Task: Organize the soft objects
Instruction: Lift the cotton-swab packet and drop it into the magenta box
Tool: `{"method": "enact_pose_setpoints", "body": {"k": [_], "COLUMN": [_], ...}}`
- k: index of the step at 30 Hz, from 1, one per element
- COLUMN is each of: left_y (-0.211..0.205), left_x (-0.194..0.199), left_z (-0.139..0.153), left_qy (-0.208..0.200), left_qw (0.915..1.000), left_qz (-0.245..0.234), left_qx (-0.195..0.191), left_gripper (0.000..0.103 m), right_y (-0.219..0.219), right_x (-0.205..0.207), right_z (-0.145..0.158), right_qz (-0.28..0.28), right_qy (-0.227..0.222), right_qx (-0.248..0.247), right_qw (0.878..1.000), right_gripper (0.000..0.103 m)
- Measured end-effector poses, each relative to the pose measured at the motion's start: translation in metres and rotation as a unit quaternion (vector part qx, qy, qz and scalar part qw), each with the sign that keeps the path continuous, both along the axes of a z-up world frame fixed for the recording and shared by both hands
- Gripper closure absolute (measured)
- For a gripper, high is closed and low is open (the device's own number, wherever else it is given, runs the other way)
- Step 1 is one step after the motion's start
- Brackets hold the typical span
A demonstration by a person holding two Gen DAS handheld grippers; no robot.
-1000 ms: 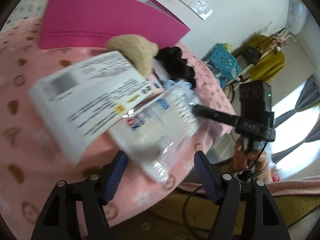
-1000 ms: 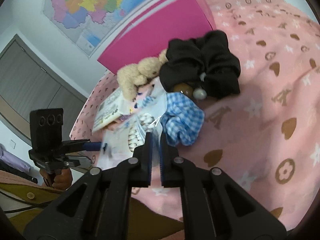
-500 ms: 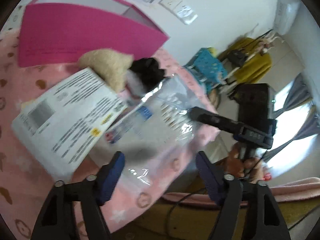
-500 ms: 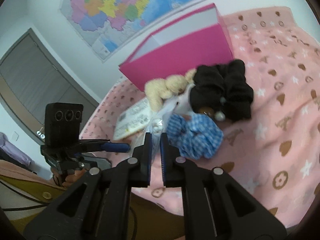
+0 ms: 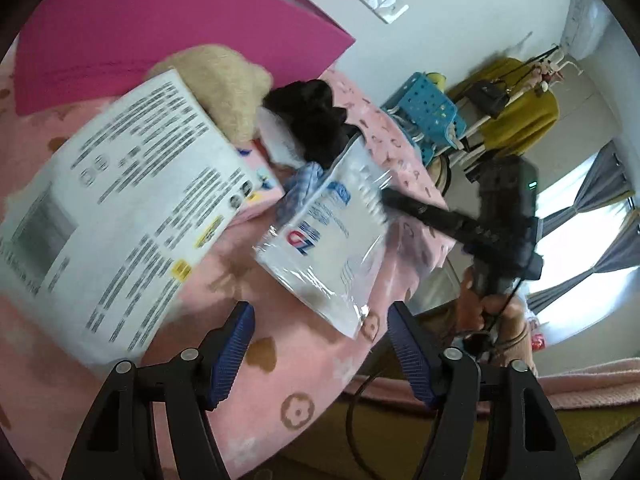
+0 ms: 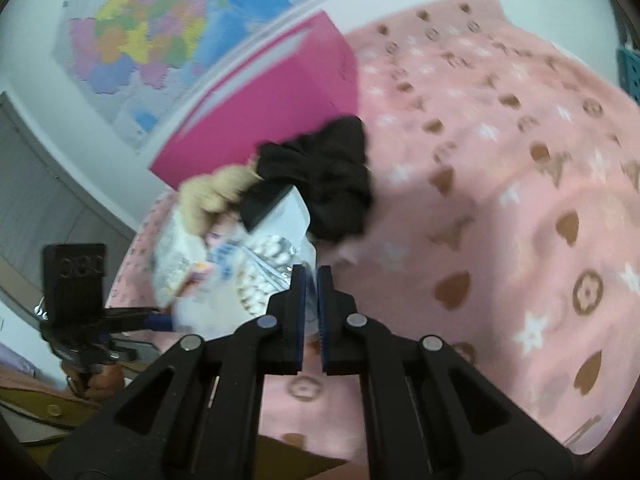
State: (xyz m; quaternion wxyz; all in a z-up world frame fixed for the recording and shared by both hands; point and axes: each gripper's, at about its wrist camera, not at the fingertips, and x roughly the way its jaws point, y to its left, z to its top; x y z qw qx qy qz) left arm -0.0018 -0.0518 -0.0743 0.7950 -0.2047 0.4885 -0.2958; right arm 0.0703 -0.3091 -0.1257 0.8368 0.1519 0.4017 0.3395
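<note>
- Clear plastic bag (printed in blue and red, with small white pieces inside) hangs above the pink patterned blanket, near its front edge. One edge is pinched by the right gripper, whose jaws are pressed together on the film, so the bag droops free below that point.
- Judged purpose of the hold: a thin, limp bag is easiest to carry by one edge, which leaves the rest free for the other tool to steady or take over.
- Left gripper sits just below and in front of the bag, its jaws wide apart and nothing between them; they have just been opening a little. Its blue pads face each other across the gap, clear of the film.
- Both tools point forward and downward over the blanket; a hand grips the right tool's handle at the blanket's edge.
- Behind the bag lie the other soft items, bunched together: a blue checked scrunchie, a black scrunchie and a beige plush toy.
- White printed pack lies left of the bag, leaning on the plush toy.
- Magenta box stands at the back by the wall, well apart from the bag (a likely destination, though this is only a judgement).
</note>
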Motion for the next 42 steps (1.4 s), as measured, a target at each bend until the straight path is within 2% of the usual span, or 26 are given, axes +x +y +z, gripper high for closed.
{"method": "enact_pose_setpoints", "body": {"k": [5,7,8,9,12,18,25,30,33,37,40,42], "left_y": [-0.019,-0.028,-0.030,-0.032,-0.026,-0.012,0.003,0.015,0.026,0.040,0.051,0.056], "left_x": [0.009,0.010,0.009,0.008,0.008,0.016,0.065,0.109,0.139,0.168,0.187,0.198], "left_z": [0.001,0.004,0.005,0.008,0.014,0.048,0.102,0.131,0.138,0.129,0.117,0.108], "left_qy": [0.001,-0.007,-0.012,-0.014,-0.022,-0.046,-0.095,-0.116,-0.109,-0.086,-0.057,-0.039], "left_qw": [0.9998,0.9996,0.9993,0.9991,0.9989,0.9981,0.9928,0.9886,0.9880,0.9902,0.9920,0.9917], "left_qz": [-0.018,-0.022,-0.023,-0.024,-0.012,-0.005,0.014,0.029,0.044,0.052,0.067,0.079], "left_qx": [0.002,0.017,0.025,0.033,0.039,0.040,0.071,0.092,0.100,0.097,0.091,0.094], "left_gripper": [0.034,0.048,0.070,0.077,0.076,0.076,0.076,0.075,0.072,0.070,0.063,0.054], "right_y": [0.000,0.000,0.000,0.000,-0.001,0.004,0.022,0.033,0.045,0.056,0.064,0.069], "right_x": [-0.001,-0.005,-0.006,-0.008,-0.011,-0.004,0.038,0.081,0.106,0.131,0.144,0.148], "right_z": [-0.011,-0.007,-0.003,0.001,0.014,0.052,0.107,0.132,0.137,0.132,0.122,0.116], "right_qz": [0.012,0.018,0.021,0.025,0.036,0.055,0.053,0.043,0.038,0.033,0.030,0.022], "right_qy": [0.018,0.015,0.010,0.008,-0.004,-0.049,-0.114,-0.127,-0.121,-0.107,-0.091,-0.084], "right_qx": [0.024,0.032,0.033,0.037,0.060,0.087,0.094,0.103,0.100,0.079,0.053,0.027], "right_qw": [0.999,0.999,0.999,0.999,0.998,0.993,0.988,0.986,0.987,0.991,0.994,0.996], "right_gripper": [0.096,0.096,0.096,0.096,0.096,0.096,0.096,0.096,0.096,0.096,0.096,0.094]}}
